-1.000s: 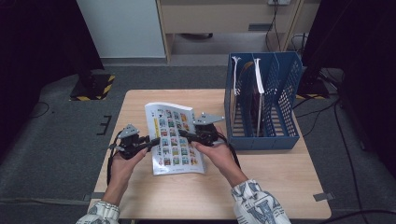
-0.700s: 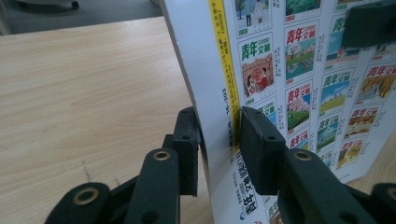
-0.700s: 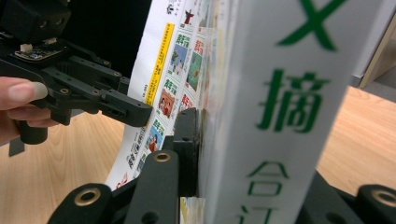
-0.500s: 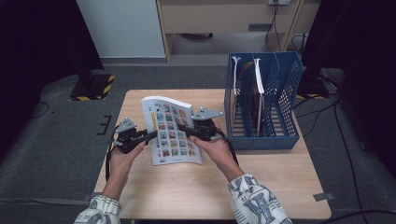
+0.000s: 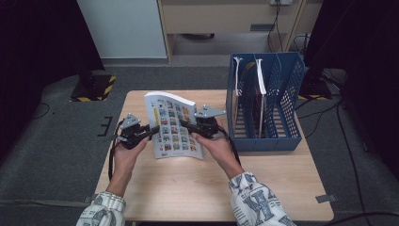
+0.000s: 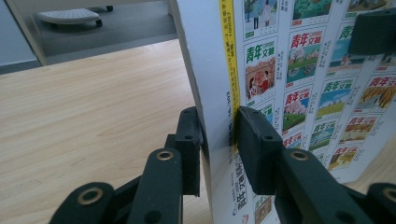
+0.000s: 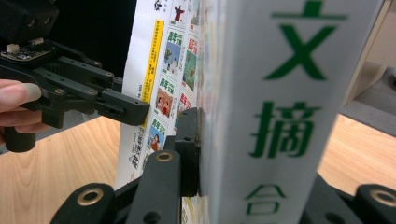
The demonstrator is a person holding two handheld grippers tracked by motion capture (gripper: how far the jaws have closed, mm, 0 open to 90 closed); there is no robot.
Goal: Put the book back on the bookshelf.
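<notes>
Book (image 5: 173,123) looks thick, stiff and heavyish; you've got left gripper (image 5: 149,132) and right gripper (image 5: 184,125) clamped on opposite edges, so grip deep since that glossy cover might slip.

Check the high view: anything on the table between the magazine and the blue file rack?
Only the right gripper and the hand holding it, clamped on the magazine; the table between magazine and blue file rack is otherwise bare wood.

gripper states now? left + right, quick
Left gripper: closed on the book, jaws clamping its open edge.
Right gripper: closed on the same book, jaws at its spine side.
</notes>
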